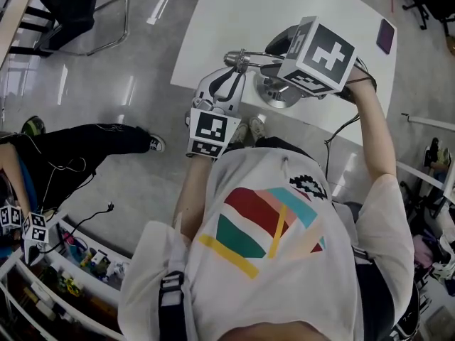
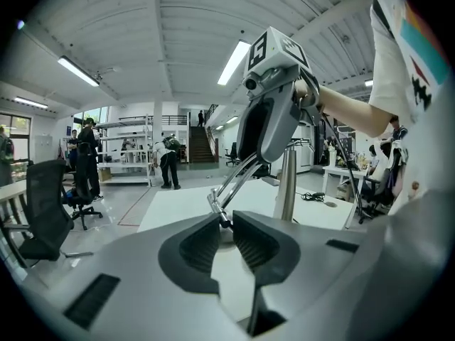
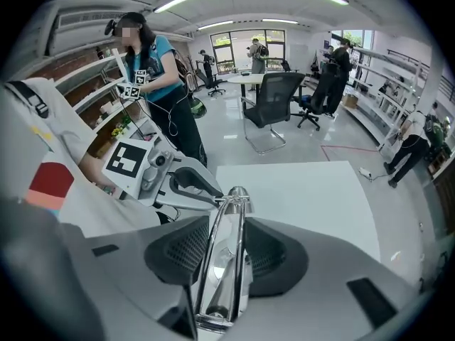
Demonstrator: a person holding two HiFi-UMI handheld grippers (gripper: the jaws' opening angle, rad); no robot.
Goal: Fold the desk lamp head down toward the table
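A chrome desk lamp stands on the white table (image 1: 234,13), its round base (image 1: 274,96) near the front edge. Its twin-rod arm (image 1: 245,57) reaches left to an end joint. My left gripper (image 1: 231,75) comes from below, and its narrow jaws pinch that joint (image 2: 215,203). My right gripper (image 1: 270,61) sits under its marker cube and is shut on the arm (image 3: 224,261), which runs lengthwise between its pads. The upright post (image 2: 288,183) shows behind the left gripper (image 2: 222,222). In the right gripper view, the left gripper (image 3: 213,199) meets the joint ahead of the right gripper (image 3: 226,251). I cannot make out the lamp head.
A purple object (image 1: 386,35) lies at the table's far right corner. A cable (image 1: 341,130) hangs off the front edge. An office chair (image 1: 71,9) stands far left. A person in dark trousers (image 1: 85,144) stands beside shelves (image 1: 64,268) at the left.
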